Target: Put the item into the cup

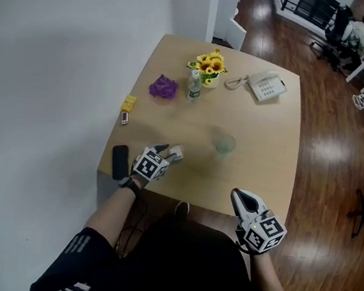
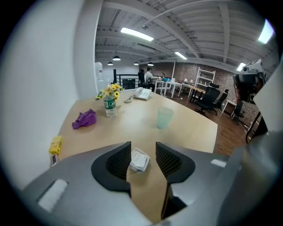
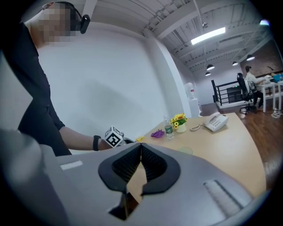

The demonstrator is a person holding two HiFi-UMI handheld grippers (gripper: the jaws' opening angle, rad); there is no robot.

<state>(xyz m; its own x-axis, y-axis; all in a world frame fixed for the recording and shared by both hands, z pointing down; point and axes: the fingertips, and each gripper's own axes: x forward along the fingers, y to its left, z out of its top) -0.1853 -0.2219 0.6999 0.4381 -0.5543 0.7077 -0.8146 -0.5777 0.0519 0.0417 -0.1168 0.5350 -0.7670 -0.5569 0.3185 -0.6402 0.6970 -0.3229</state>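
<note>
A small white folded packet (image 2: 139, 160) lies on the tan table (image 1: 260, 158) between the jaws of my left gripper (image 2: 143, 146). It rests against the left jaw, and a gap shows on its right side, so the gripper is open. In the head view my left gripper (image 1: 168, 151) is near the table's front left with the packet (image 1: 176, 153) at its tips. A pale green translucent cup (image 1: 223, 144) (image 2: 164, 118) stands upright further in and to the right. My right gripper (image 1: 237, 195) (image 3: 141, 146) hovers at the front edge, shut and holding nothing.
At the back of the table are a purple crumpled thing (image 1: 164, 87), a small bottle (image 1: 194, 86), a pot of yellow flowers (image 1: 209, 65) and a desk telephone (image 1: 266, 87). A yellow packet (image 1: 129, 103) and a black phone (image 1: 120, 161) lie along the left edge.
</note>
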